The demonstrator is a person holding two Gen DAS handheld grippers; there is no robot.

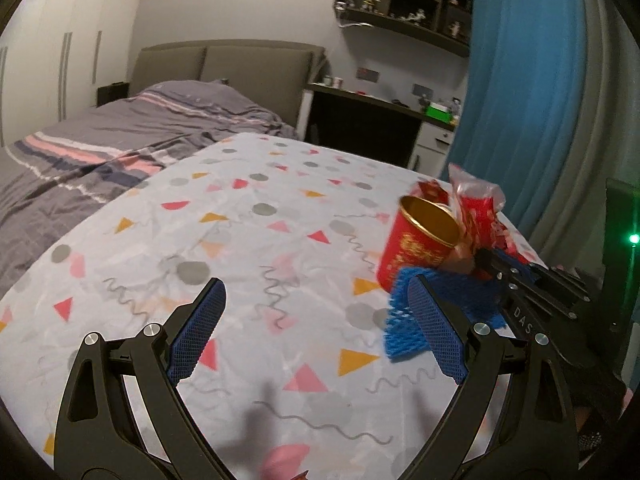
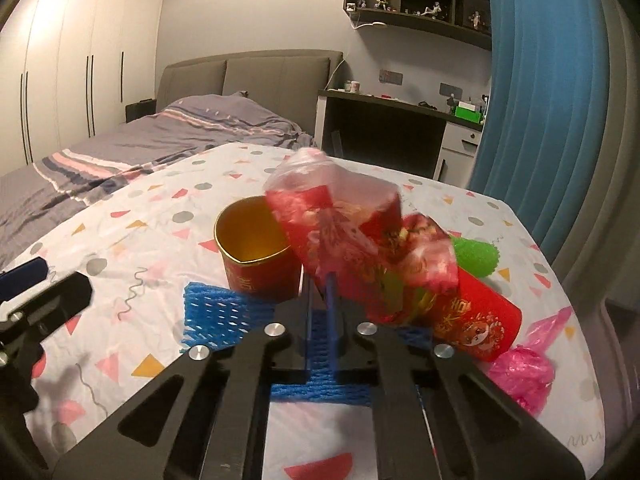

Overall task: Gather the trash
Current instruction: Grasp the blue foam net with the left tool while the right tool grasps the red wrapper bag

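The right tool point(image 2: 326, 300) was clenched, its two blue pads drawn together on the crumpled clear-and-red wrapper point(image 2: 344, 232), which stood up from the tips above the worktop point(image 2: 132, 208). The left tool point(image 1: 316, 312) stood released, jaws wide apart with nothing between them, hovering over bare patterned cloth.

Just beyond the right tool's tips sat an open red cup point(image 2: 256, 248) with a gold lining, upright. A blue foam net point(image 2: 216, 312) lay flat under and beside the tool's frame. To the right lay a red canister point(image 2: 476, 320) on its side, a green foam net point(image 2: 476, 254) behind it and a pink plastic bag point(image 2: 524, 372) near the worktop's edge.

Judged from this, the step in hand was the pickup of the wrapper, with the grip taken but the piece not yet carried away. The next move called for a lift clear of the cup without toppling it; no bin appeared in either view, so the destination could not be told.

The right wrist view alone showed the canister, green net and pink bag. The left wrist view showed the right tool from the side, confirming the wrapper at its tips, close by the cup.
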